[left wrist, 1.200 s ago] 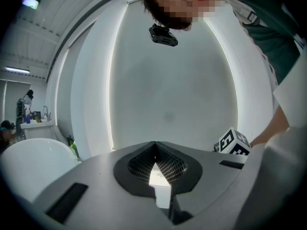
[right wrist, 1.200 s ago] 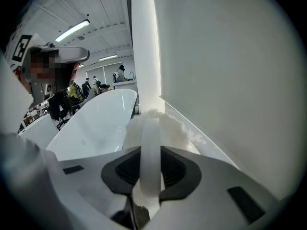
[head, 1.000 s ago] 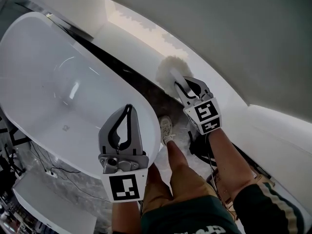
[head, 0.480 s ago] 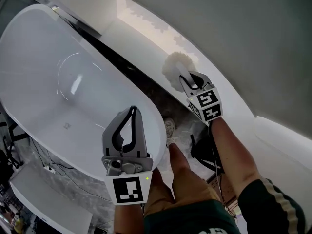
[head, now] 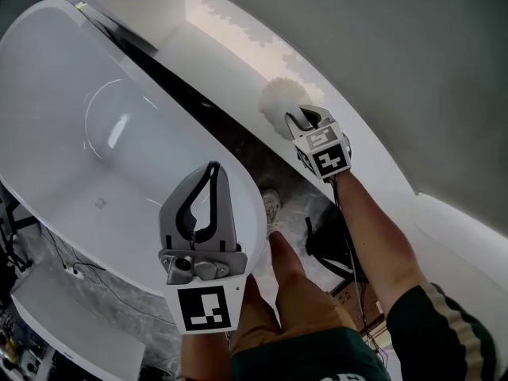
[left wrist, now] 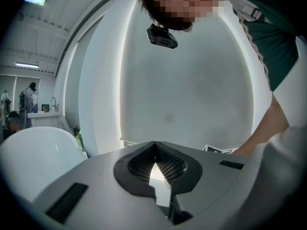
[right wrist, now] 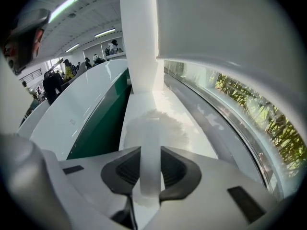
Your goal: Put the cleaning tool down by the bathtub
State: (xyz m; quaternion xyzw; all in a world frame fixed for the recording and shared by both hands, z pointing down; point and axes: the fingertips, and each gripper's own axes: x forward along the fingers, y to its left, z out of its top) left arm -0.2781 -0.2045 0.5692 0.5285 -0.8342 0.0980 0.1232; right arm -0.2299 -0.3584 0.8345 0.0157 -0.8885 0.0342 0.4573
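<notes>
White fluff on a white stick, that's basically the cleaning tool (head: 277, 99) here. It's some kind of duster or soft brush head, can't tell which. The right gripper (head: 306, 121) has its jaws clamped across the handle just behind the fluffy head. In the right gripper view the stick runs straight up the middle between the pads, so the grip looks centred. In the head view the head sticks out toward roughly 11 o'clock from the gripper, over the white ledge (head: 230, 58) that runs alongside the bathtub (head: 71, 78), with a dark gap between the two. Whether the fluff is touching the ledge yet I can't say. Handling-wise I'd guess it's super light: soft squishy head, stiff smooth plastic handle, so probably a bit slippery and it could swivel in the pads if bumped. Nothing fragile about it. Holding the handle close to the head like this seems the right call, since the fluff itself would just compress. The left gripper (head: 211, 173) is closed on nothing, over the tub rim at about 7 o'clock from the tool and well apart from it.
</notes>
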